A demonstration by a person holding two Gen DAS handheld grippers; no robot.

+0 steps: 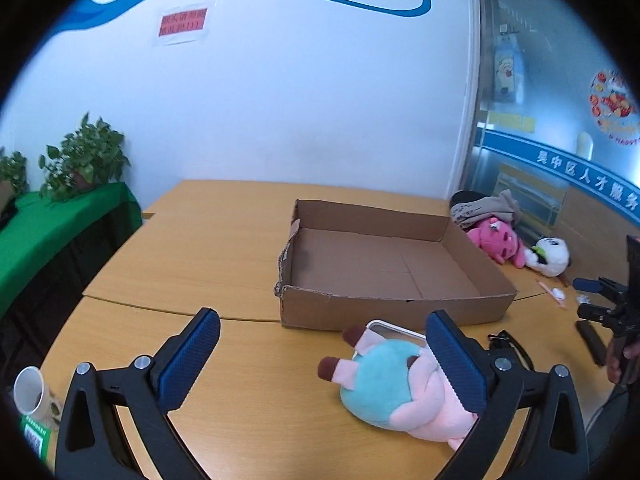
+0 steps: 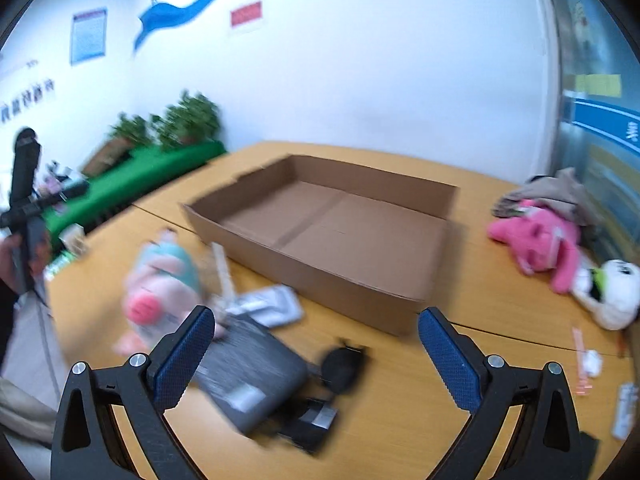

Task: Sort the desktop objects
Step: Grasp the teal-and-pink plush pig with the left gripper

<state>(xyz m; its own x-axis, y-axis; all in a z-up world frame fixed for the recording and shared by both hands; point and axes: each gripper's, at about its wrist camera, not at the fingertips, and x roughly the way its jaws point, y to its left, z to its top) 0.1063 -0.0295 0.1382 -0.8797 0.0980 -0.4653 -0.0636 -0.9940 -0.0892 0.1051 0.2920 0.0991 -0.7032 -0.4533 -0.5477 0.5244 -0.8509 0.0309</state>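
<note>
A shallow open cardboard box (image 1: pixel 384 264) lies empty on the wooden table; it also shows in the right wrist view (image 2: pixel 332 236). A teal and pink plush pig (image 1: pixel 396 388) lies in front of it, beside my left gripper's right finger; it shows blurred in the right wrist view (image 2: pixel 160 284). My left gripper (image 1: pixel 320 360) is open and empty. My right gripper (image 2: pixel 316 354) is open and empty above a grey pouch (image 2: pixel 248 376), black sunglasses (image 2: pixel 344 364) and a silvery packet (image 2: pixel 268 304). A pink plush (image 2: pixel 540 236) and a white panda plush (image 2: pixel 608 292) lie at the right.
A white paper cup (image 1: pixel 30 392) stands at the table's left edge. A green-covered side table (image 1: pixel 52 224) with potted plants (image 1: pixel 88 156) stands at the left. Small wrappers (image 2: pixel 588 360) lie at the right. A phone-like white-edged item (image 1: pixel 392 330) lies behind the pig.
</note>
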